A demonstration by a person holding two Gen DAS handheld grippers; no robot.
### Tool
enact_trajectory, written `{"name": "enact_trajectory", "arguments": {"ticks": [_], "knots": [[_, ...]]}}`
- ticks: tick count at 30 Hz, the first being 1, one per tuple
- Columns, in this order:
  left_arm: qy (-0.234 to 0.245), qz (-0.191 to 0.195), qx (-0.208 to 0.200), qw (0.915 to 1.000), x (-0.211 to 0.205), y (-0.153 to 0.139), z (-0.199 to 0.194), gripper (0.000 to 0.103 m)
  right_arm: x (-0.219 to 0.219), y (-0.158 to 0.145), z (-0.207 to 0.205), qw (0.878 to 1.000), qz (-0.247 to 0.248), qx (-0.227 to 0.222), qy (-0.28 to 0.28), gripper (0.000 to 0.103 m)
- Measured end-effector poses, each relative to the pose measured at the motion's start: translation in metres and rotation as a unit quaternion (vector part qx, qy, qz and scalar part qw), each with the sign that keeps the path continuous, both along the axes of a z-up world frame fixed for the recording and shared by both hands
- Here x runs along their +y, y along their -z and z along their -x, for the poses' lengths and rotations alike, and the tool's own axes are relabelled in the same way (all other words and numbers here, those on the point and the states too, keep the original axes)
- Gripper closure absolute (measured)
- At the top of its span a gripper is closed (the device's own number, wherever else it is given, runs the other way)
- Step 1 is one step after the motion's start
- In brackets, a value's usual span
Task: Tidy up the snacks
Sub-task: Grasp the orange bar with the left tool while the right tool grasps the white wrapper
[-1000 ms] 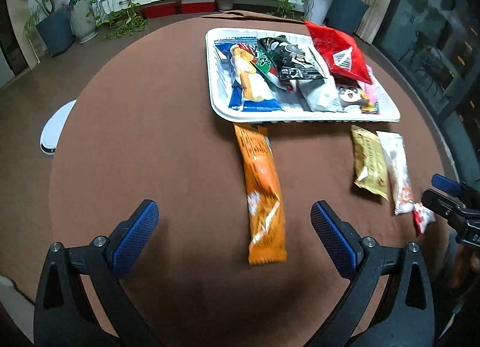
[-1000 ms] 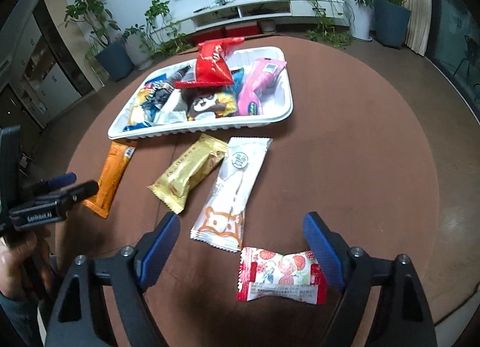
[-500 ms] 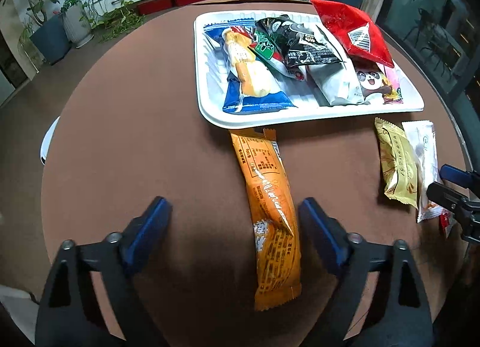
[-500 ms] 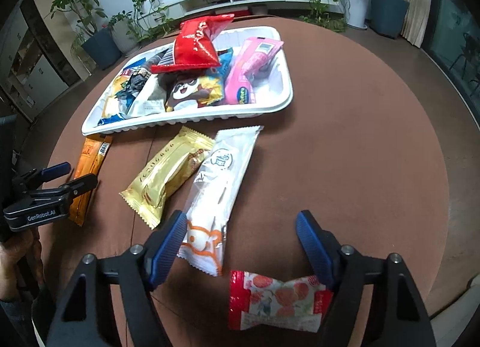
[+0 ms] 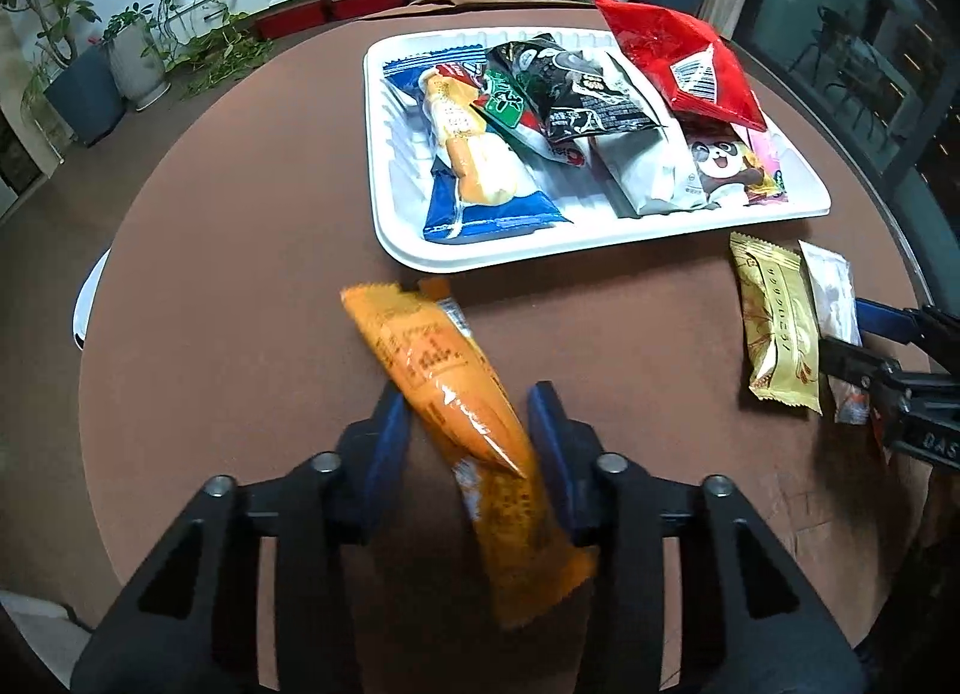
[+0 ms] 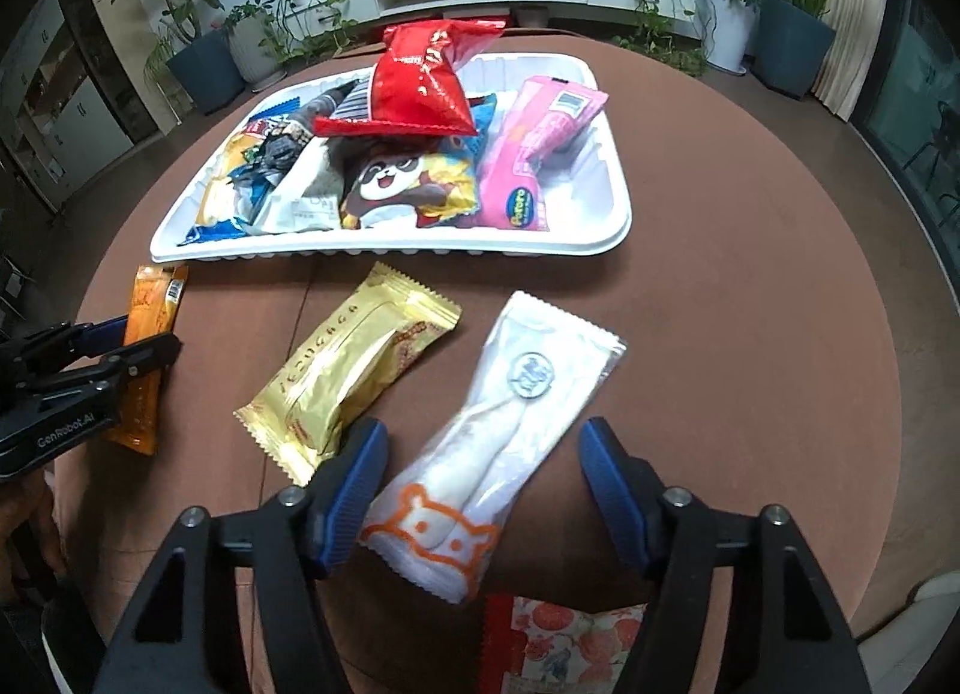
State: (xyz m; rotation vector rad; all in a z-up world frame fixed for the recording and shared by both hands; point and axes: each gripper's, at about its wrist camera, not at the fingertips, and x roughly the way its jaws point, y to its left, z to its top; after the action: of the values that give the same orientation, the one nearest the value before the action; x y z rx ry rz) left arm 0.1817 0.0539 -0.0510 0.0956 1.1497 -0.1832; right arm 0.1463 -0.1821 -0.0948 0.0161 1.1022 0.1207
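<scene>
Potted plants and a low white shelf ring a round brown worktop point(image 6: 750, 286). At its near-left edge the left gripper point(image 5: 468, 430) pinches an orange snack bar point(image 5: 447, 388), its blue pads pressed against the crinkled wrapper, whose far end tilts up. The right gripper point(image 6: 480, 469) is spread wide around a glossy white pouch point(image 6: 510, 430) with an orange bear outline, without visibly touching it. A gold foil packet point(image 6: 354, 370) lies just beside it. Toward the far edge, a white ribbed tray point(image 6: 606, 196) holds heaped packets.
</scene>
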Motion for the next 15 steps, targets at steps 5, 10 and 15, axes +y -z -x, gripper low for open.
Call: {"name": "enact_trajectory", "arguments": {"ticks": [5,10,15], "knots": [[0.005,0.014,0.000,0.9999,0.004,0.002,-0.001,0.075,-0.001,-0.002,0.001,1.000,0.009,0.001,-0.002,0.049],[0.017,0.009,-0.003,0.9998,0.001,0.002,0.005,0.080,-0.004,-0.002,0.001,1.000,0.017,0.001,-0.006,0.065],[0.033,-0.015,-0.015,0.9992,-0.005,0.000,0.019,0.081,-0.003,-0.002,0.002,0.999,0.030,-0.001,-0.014,0.071]]}}
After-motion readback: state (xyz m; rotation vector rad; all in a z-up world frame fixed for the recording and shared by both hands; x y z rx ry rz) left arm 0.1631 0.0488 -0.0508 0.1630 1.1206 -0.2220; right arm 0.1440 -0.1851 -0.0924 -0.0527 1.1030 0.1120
